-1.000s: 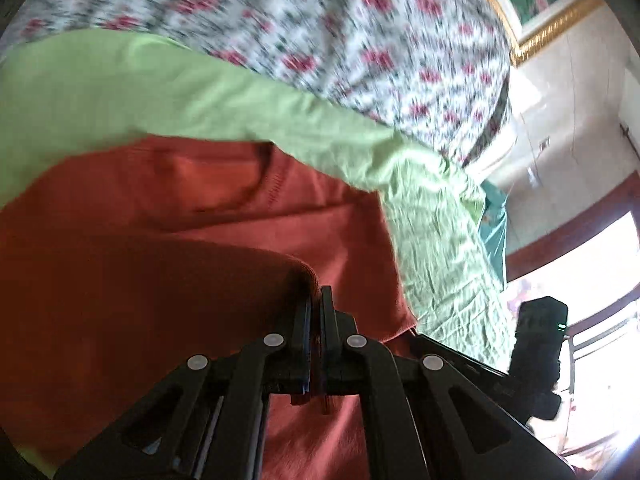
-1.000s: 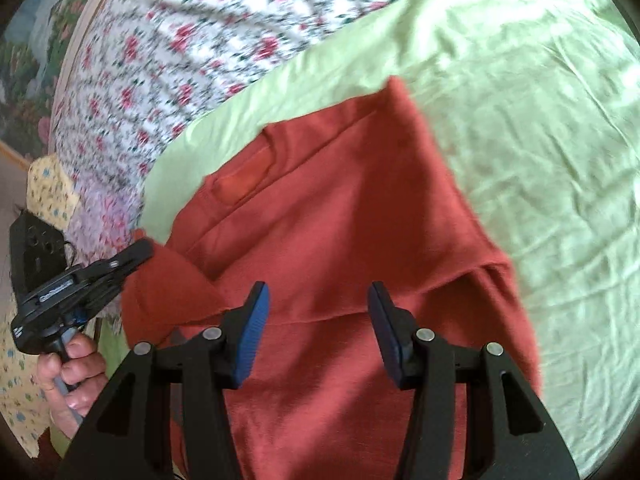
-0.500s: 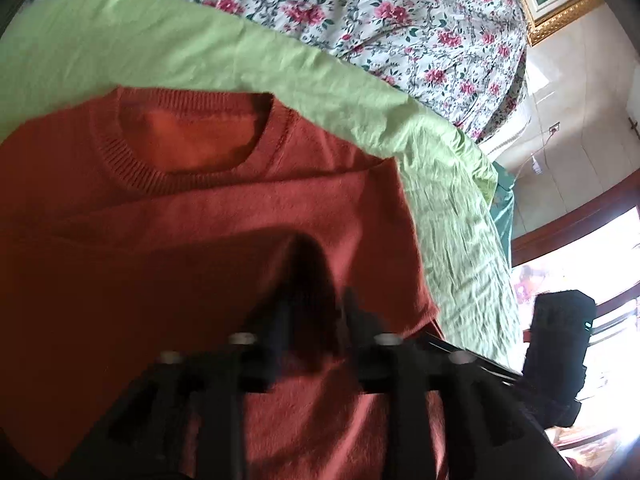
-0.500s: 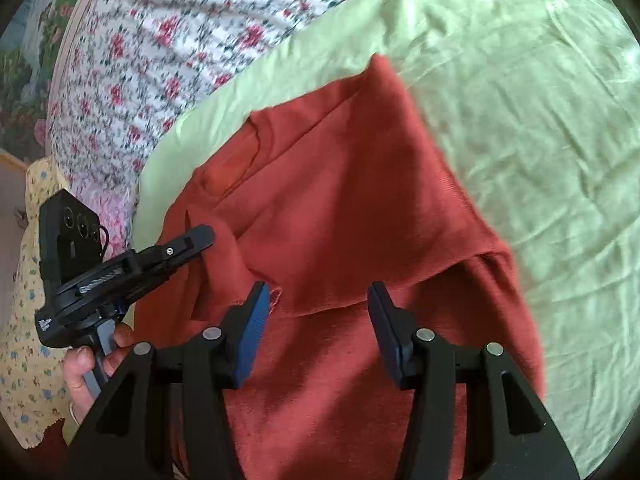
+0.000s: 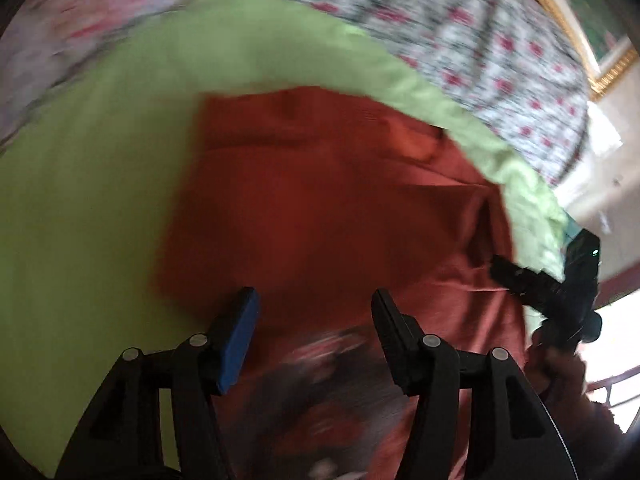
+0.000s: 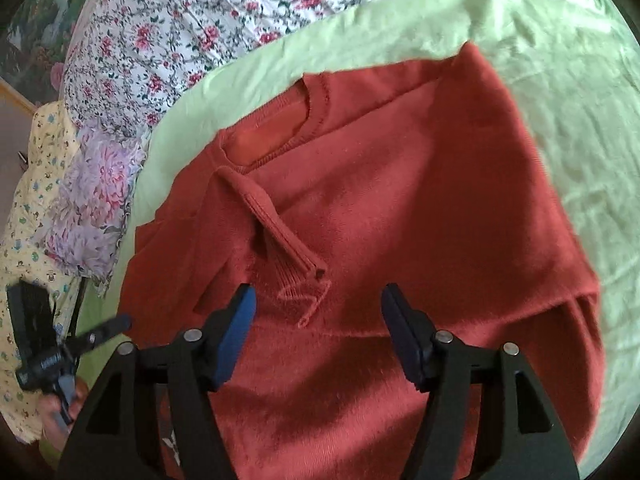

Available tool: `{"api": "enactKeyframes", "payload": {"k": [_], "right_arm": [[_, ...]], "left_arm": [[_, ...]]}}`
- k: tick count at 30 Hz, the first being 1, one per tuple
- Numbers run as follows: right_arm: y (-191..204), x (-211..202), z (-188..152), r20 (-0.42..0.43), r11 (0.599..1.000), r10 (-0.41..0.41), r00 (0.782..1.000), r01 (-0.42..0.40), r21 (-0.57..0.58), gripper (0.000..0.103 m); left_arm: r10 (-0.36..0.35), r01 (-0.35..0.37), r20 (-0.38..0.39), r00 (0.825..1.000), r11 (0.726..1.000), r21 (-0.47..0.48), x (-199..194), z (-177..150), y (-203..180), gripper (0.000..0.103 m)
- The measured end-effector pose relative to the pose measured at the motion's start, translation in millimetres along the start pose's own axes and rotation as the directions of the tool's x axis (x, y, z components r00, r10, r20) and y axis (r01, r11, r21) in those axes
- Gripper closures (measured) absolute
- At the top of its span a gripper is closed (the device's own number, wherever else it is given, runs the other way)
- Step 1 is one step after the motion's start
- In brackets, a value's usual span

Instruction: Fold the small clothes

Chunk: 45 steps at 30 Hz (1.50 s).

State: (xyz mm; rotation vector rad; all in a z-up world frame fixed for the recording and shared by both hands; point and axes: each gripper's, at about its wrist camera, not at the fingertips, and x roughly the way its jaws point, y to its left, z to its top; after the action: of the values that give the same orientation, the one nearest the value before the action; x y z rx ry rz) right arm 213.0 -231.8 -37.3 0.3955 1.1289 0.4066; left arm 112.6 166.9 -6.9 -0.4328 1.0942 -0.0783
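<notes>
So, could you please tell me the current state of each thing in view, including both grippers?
Rust-red knit sweater: lying on the sheet, both sleeves folded in across the body, collar showing.
Folded sleeve cuff: resting on the sweater's chest, free of both grippers.
Light green sheet: spread under the sweater, wrinkled.
Left gripper: open, holding nothing.
Right gripper: open, holding nothing.

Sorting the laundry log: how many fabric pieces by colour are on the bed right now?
Rust-red sweater: 1
Light green sheet: 1
Rose-print white cover: 1
Purple-flower cloth: 1
Yellow small-print cloth: 1
Total: 5
</notes>
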Motion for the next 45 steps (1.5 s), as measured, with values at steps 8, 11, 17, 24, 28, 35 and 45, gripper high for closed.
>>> {"api": "enactKeyframes", "payload": {"k": [8, 11, 17, 24, 28, 35, 45], "right_arm": [[22.7, 26.2, 9.9, 0.022, 0.997, -0.006, 1.000, 0.008, -0.079, 0.074], [24.5, 16.3, 23.0, -0.004, 0.997, 0.046, 0.999, -0.046, -0.070, 0.098], [1.4, -77.2, 80.4, 0.161, 0.979, 0.200, 0.966, -0.202, -0.003, 0.098], [-67.9, -53.4, 91.5, -0.014, 0.985, 0.042, 0.999, -0.039, 0.171, 0.098], [-80.1, -44.4, 89.5, -0.065, 0.980, 0.036, 0.997, -0.023, 0.197, 0.098], [-88.9, -29.3, 110.8, -0.122, 0.972, 0.035, 0.992, -0.005, 0.234, 0.091], [-86.5, -24.1, 43.4, -0.041, 0.983, -0.024, 0.999, 0.031, 0.183, 0.046]], "left_arm": [[0.132, -0.132, -0.016, 0.991, 0.991, 0.009, 15.7, -11.0, 30.5, 0.044], [0.180, -0.180, -0.002, 0.984, 0.983, 0.019, 29.6, -5.2, 26.5, 0.044], [0.213, -0.214, 0.019, 0.977, 0.975, 0.067, 41.7, 2.0, 9.4, 0.044], [0.265, -0.266, 0.028, 0.964, 0.963, 0.051, 44.6, 8.5, 8.1, 0.044], [0.298, -0.301, 0.059, 0.953, 0.953, 0.044, 35.5, 7.5, 15.8, 0.044], [0.294, -0.292, 0.047, 0.955, 0.956, -0.038, 30.7, 7.1, 41.4, 0.043], [0.314, -0.312, 0.056, 0.948, 0.949, -0.046, 29.1, 4.8, 38.5, 0.043]]}}
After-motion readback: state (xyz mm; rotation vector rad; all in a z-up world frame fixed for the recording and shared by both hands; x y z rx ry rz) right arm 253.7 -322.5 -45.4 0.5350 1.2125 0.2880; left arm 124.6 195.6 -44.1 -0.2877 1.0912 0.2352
